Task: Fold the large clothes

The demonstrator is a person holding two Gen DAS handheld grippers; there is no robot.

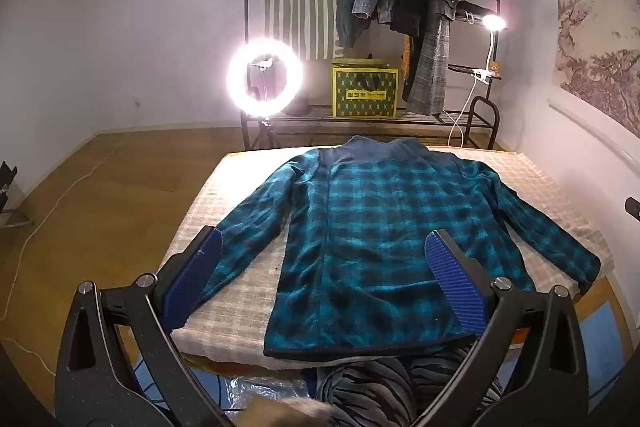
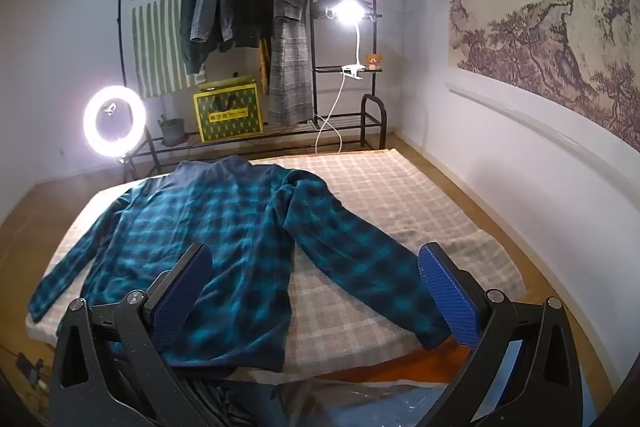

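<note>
Both claws hang wide open and empty, the left claw (image 1: 324,283) and right claw (image 2: 316,287) above the near hem. The likely slip: a claw pinching the checked cover (image 2: 400,187) along with the cloth, dragging it, or grabbing one layer so the fold skews. The shirt (image 1: 380,227) lies flat on the bed, collar at 12 o'clock, sleeves splayed toward 8 and 4; teal plaid, thick, mildly rumpled.

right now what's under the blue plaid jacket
The blue plaid jacket lies spread flat on a beige checked blanket covering the low table. The blanket beneath the jacket's body is hidden.
</note>
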